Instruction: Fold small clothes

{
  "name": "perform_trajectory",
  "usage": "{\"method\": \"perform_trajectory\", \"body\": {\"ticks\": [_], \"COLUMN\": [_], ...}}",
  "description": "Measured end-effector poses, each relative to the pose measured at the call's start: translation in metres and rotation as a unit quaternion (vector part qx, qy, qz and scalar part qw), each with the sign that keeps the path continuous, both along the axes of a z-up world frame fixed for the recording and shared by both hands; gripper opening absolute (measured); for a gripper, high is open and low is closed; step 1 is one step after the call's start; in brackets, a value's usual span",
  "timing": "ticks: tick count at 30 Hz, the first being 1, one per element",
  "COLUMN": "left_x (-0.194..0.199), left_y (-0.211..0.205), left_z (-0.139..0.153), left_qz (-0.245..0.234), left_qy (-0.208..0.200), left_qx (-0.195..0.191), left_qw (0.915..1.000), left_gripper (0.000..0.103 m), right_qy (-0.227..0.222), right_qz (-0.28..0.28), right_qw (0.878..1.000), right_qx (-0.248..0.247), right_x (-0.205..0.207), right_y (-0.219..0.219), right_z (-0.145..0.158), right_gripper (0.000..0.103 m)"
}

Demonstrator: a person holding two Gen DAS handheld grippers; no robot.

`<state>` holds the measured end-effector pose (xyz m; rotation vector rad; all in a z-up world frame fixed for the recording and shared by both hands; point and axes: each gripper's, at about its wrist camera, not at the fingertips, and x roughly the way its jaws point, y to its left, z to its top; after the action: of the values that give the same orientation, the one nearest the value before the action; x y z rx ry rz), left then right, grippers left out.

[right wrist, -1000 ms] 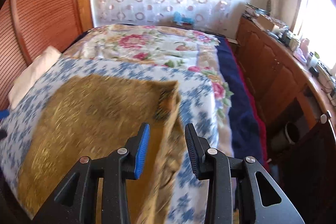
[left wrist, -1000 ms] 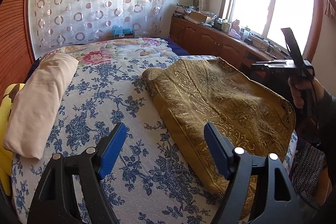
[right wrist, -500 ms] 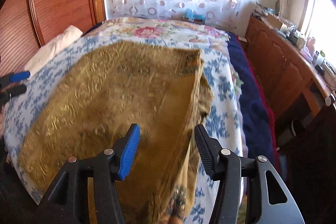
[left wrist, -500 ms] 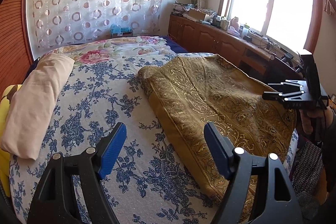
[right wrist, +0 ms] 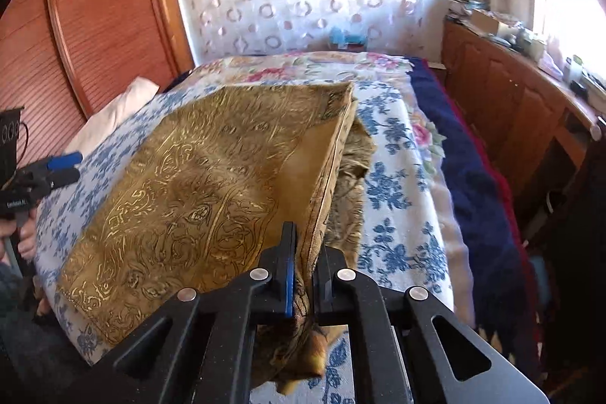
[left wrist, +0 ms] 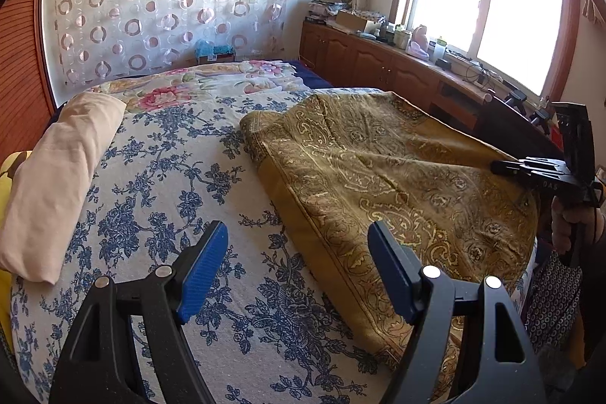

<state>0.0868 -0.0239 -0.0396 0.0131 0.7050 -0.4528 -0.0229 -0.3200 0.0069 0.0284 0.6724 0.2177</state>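
A gold patterned cloth lies spread on the right half of a bed with a blue-flowered sheet. My right gripper is shut on the cloth's near right edge, and the pinched edge stands up in a raised fold. In the left wrist view that same right gripper shows at the cloth's far right edge, held by a hand. My left gripper stands open above the sheet, just left of the cloth's near edge, with nothing between its pads. The right wrist view has the left gripper at its left edge.
A rolled cream cloth lies along the bed's left side. A floral quilt covers the head of the bed. A wooden cabinet with clutter runs under the window on the right. A wooden panel wall stands left.
My right gripper moved to the cloth's right edge and closed on it, lifting that edge into a fold. The left gripper stayed open in place.
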Motion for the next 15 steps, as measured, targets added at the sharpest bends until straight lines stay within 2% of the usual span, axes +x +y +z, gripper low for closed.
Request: {"method": "perform_trajectory", "body": {"ticks": [6, 8, 9, 10, 12, 15], "left_x": [0.000, 0.003, 0.005, 0.008, 0.022, 0.046], "left_y": [-0.001, -0.002, -0.002, -0.001, -0.001, -0.002], "left_z": [0.000, 0.002, 0.004, 0.007, 0.013, 0.022], "left_qz": [-0.001, -0.002, -0.002, -0.003, -0.005, -0.013], "left_qy": [0.000, -0.003, -0.007, -0.012, -0.013, -0.023], "left_qx": [0.000, 0.000, 0.000, -0.002, -0.005, -0.005], "left_qw": [1.0000, 1.0000, 1.0000, 0.9999, 0.9999, 0.9996], "left_gripper": [0.077, 0.077, 0.077, 0.077, 0.077, 0.077], "right_qy": [0.016, 0.016, 0.015, 0.013, 0.022, 0.034], "right_qz": [-0.007, -0.011, -0.014, -0.017, -0.029, -0.042], "right_qw": [1.000, 1.000, 0.999, 0.999, 0.999, 0.998], "right_qx": [-0.013, -0.021, -0.026, -0.030, -0.038, -0.035], "right_x": [-0.002, -0.003, -0.004, -0.004, 0.000, 0.007], "right_y": [0.005, 0.009, 0.010, 0.011, 0.011, 0.009], "right_z": [-0.008, -0.007, -0.006, -0.006, -0.008, -0.017], "right_gripper": [0.006, 0.012, 0.018, 0.030, 0.042, 0.045]}}
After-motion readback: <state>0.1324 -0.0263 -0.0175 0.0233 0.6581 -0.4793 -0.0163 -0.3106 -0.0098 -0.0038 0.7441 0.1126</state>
